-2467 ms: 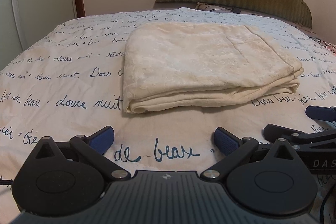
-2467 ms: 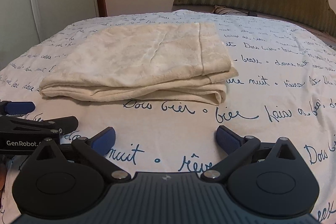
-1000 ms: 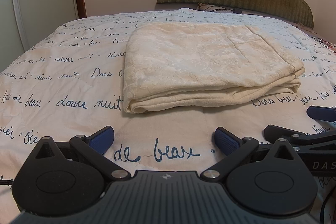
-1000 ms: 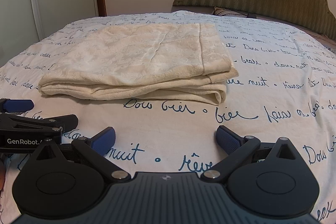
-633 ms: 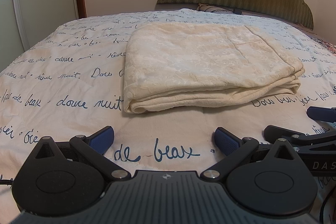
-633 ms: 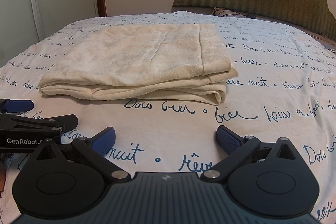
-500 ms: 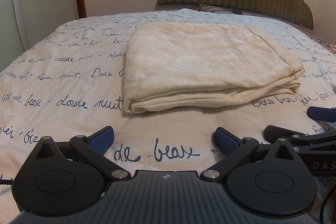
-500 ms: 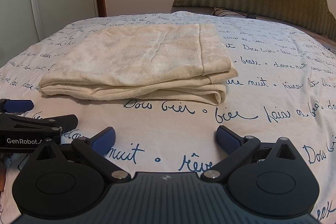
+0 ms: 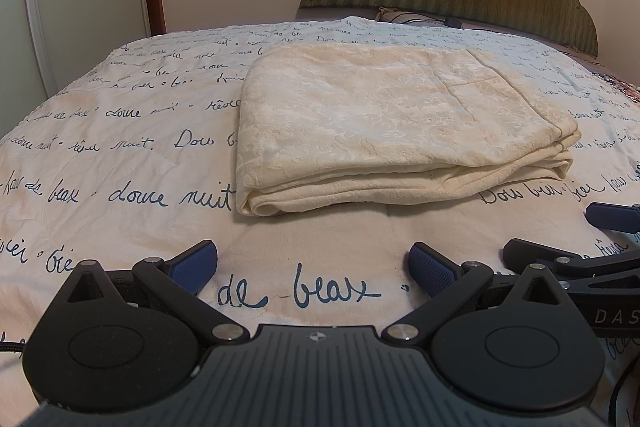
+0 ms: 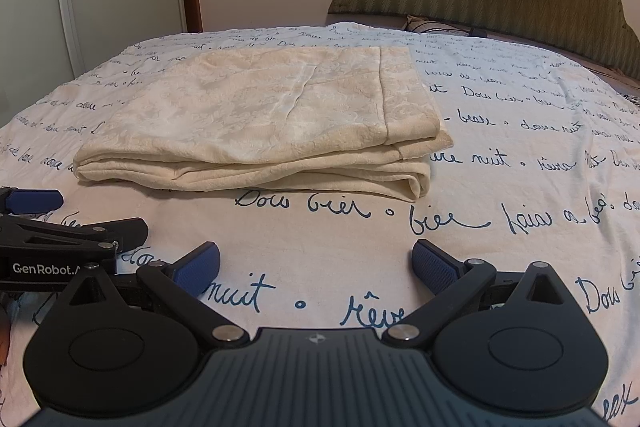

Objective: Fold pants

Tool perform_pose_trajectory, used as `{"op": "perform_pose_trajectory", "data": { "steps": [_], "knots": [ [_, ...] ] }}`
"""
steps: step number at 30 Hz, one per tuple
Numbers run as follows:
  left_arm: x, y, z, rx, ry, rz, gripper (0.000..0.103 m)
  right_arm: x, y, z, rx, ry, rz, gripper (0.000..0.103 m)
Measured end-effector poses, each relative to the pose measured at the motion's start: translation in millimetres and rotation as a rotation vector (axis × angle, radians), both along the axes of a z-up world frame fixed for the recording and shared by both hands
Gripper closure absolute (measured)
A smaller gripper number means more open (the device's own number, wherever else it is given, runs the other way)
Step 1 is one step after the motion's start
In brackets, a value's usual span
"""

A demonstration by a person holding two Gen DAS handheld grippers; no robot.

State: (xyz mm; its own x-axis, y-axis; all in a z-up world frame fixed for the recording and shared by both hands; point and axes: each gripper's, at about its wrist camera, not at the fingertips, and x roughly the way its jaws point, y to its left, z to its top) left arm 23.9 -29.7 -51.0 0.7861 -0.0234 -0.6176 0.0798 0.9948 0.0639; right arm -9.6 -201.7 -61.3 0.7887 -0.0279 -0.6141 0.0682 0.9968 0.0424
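Cream pants, folded flat on script-print bedspread. Left gripper, right gripper: spread wide, empty, short of pants.

The left gripper sits low and level, its blue-padded fingers spread wide with nothing between them; the right gripper is posed the same, fingers wide apart and empty; the two lie side by side, close together.
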Motion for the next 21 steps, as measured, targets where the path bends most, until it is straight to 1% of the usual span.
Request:
{"op": "perform_pose_trajectory", "data": {
  "steps": [21],
  "knots": [
    [-0.1,0.5,0.0,-0.007,0.0,0.002,0.0,-0.1,0.3,0.2,0.001,-0.001,0.0,0.0]
  ]
}}
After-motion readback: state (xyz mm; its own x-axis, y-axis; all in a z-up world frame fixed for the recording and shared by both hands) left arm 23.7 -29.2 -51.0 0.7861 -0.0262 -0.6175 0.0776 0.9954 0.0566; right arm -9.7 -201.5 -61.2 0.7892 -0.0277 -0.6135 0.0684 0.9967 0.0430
